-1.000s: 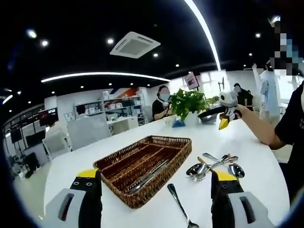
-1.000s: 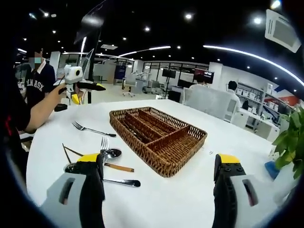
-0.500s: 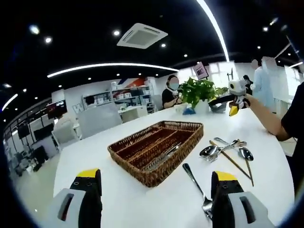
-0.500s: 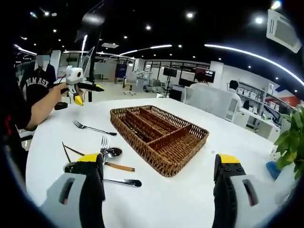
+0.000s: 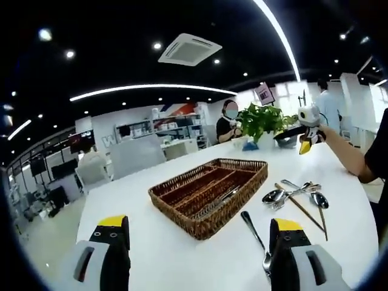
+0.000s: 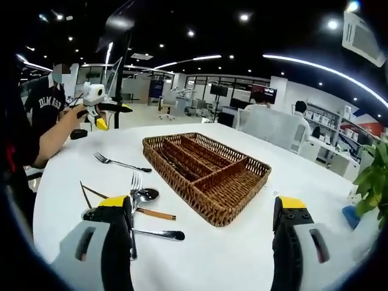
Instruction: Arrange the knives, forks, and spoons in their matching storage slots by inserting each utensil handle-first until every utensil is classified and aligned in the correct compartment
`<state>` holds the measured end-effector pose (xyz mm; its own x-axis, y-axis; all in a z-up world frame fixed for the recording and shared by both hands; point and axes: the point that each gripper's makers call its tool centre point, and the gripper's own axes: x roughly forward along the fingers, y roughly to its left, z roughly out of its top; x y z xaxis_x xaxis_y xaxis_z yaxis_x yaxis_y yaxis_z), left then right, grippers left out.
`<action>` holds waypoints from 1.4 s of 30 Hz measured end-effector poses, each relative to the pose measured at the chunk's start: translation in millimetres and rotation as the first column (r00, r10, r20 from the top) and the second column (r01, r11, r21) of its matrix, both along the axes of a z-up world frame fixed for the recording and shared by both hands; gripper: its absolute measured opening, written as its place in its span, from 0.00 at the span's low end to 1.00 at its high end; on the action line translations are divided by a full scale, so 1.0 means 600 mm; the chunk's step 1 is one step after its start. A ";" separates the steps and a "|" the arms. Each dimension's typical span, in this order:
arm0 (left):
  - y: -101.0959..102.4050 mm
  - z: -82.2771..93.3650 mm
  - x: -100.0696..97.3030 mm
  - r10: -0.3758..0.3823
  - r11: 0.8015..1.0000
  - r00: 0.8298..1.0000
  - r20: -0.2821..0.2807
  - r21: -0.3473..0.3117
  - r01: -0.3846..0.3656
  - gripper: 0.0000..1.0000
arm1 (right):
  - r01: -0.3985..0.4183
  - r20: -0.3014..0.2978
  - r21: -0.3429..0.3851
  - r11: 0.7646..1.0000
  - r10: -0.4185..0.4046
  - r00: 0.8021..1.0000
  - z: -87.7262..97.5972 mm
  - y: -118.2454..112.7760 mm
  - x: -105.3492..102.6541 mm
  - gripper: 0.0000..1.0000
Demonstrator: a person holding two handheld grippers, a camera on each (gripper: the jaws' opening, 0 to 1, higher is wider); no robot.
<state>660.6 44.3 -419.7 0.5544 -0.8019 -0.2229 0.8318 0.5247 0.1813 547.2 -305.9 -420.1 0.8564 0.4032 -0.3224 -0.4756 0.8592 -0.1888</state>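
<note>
You are holding both grippers above the white table with nothing between their jaws: the left gripper is standing wide open, and the right gripper is gaping just as wide, which suits a moment of choosing rather than carrying. Nearest your right gripper, a loose cluster of cutlery is lying flat on the table, a fork, a spoon and what looks like a pair of wooden chopsticks crossing and touching one another, so you are likely facing a tangle that needs separating before any clean pick. A lone fork is lying apart beyond that pile, free of neighbours and probably the easier start. In the left gripper view another single fork is resting just beside your jaw, tines toward you. Past these, the wicker tray is sitting in the middle of the table with long slots and one cross compartment; a few utensils are already lying in one long slot. Farther off, your other hand's gripper is hovering high over the far table edge, and a potted plant is standing well clear beyond the tray.
</note>
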 end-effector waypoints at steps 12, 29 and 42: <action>0.003 -0.001 0.001 0.008 1.000 1.000 0.013 0.001 -0.008 1.00 | -0.003 0.017 -0.014 1.000 0.003 1.000 0.007 0.011 0.000 1.00; -0.002 -0.002 -0.003 0.006 1.000 1.000 0.024 0.007 -0.006 1.00 | -0.076 0.012 -0.012 0.997 0.076 0.997 -0.002 0.050 0.001 0.98; -0.011 -0.027 -0.012 -0.027 0.998 1.000 -0.014 0.049 0.028 1.00 | -0.123 -0.092 -0.055 0.991 0.118 0.989 -0.052 0.088 0.003 0.95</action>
<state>653.4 37.8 -436.0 0.5292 -0.8045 -0.2697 0.8482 0.4926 0.1948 548.7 -253.4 -451.4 0.7699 0.4793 -0.4213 -0.5920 0.7829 -0.1912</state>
